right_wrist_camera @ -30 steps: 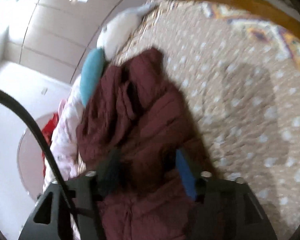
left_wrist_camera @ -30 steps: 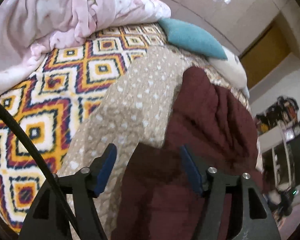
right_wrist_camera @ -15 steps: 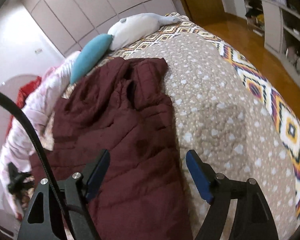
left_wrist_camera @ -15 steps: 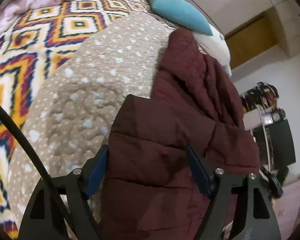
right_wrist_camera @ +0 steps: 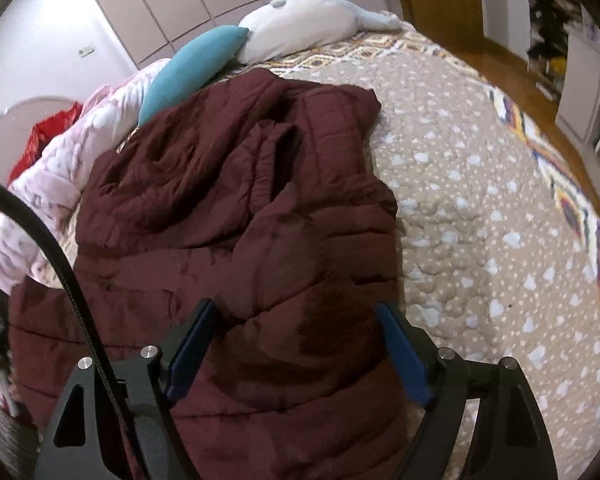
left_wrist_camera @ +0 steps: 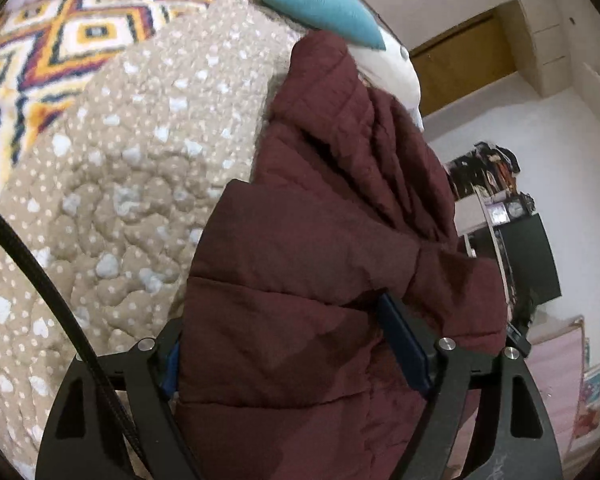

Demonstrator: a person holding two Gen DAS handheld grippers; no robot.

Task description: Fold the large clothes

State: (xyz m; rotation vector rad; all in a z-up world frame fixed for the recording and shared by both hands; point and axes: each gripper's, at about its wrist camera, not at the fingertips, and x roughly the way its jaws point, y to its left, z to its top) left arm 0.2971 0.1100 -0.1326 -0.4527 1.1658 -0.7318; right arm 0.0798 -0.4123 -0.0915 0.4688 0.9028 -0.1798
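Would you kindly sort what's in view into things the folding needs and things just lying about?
For the job: maroon jacket, left gripper, right gripper.
Lying about: teal pillow, white pillow, pink blanket, tan quilt.

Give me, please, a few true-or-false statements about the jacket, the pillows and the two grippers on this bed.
1. The maroon jacket lies on a beige dotted quilt. True.
2. The teal pillow lies on the jacket's hem near the grippers. False: it sits at the far end, beside the white pillow.
3. The right gripper is clamped shut on a sleeve. False: its jaws stand wide open over the jacket.
4. The left gripper has jacket fabric between its open jaws. True.
5. The jacket is neatly folded. False: it is rumpled.
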